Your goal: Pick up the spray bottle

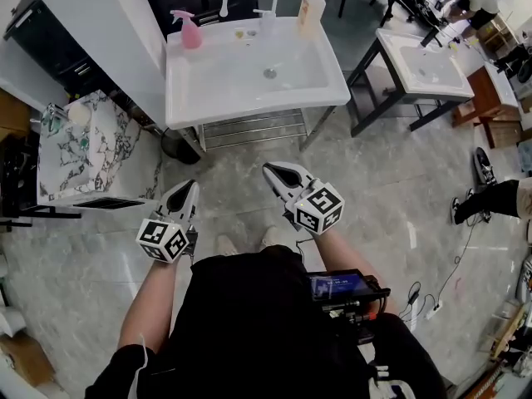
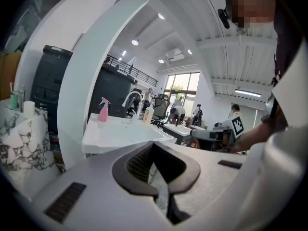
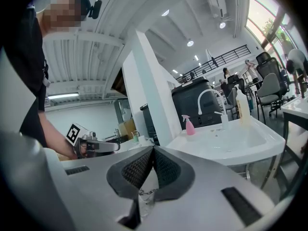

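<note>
A pink spray bottle stands at the back left corner of the white sink, left of the curved tap. It also shows small and far off, as the spray bottle in the left gripper view and the spray bottle in the right gripper view. My left gripper and right gripper are held side by side over the floor, well short of the sink. Both point toward it, jaws closed tip to tip with nothing between them.
A tall cream soap bottle stands at the sink's back right. A marble-topped stand is on the left, a white pillar behind it. A second sink table stands to the right, with a person beyond it. Cables lie on the floor at right.
</note>
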Demonstrator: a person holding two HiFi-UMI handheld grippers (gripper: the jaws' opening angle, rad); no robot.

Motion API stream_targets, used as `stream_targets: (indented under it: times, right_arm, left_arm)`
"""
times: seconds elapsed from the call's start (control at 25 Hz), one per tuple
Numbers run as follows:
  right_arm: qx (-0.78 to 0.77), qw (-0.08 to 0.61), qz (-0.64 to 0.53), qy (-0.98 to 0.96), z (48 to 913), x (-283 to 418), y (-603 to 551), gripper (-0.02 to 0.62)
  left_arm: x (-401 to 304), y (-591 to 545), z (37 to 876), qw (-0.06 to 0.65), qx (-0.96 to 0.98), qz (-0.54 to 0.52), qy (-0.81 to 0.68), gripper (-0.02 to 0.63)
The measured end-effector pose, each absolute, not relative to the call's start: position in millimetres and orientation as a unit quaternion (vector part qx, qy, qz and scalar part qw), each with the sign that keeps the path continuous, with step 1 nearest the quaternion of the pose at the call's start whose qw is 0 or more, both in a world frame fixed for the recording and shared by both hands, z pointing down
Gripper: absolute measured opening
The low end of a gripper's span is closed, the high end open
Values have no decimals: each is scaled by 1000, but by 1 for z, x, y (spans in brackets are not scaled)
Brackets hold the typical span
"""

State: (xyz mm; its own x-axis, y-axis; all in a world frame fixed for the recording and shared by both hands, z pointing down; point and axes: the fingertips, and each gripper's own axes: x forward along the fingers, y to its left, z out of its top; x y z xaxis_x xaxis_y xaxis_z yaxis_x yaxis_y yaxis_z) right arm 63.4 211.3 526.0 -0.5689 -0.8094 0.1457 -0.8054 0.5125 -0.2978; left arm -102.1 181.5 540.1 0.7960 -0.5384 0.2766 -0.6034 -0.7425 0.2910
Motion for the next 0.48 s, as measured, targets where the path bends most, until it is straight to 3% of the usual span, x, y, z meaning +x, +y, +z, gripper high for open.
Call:
stream_targets:
  times: [0.48]
  right_arm:
    - [-450, 8, -175, 876, 535, 82, 209, 25]
  left_arm:
    - [-80, 185, 539, 179, 926, 83, -321, 6]
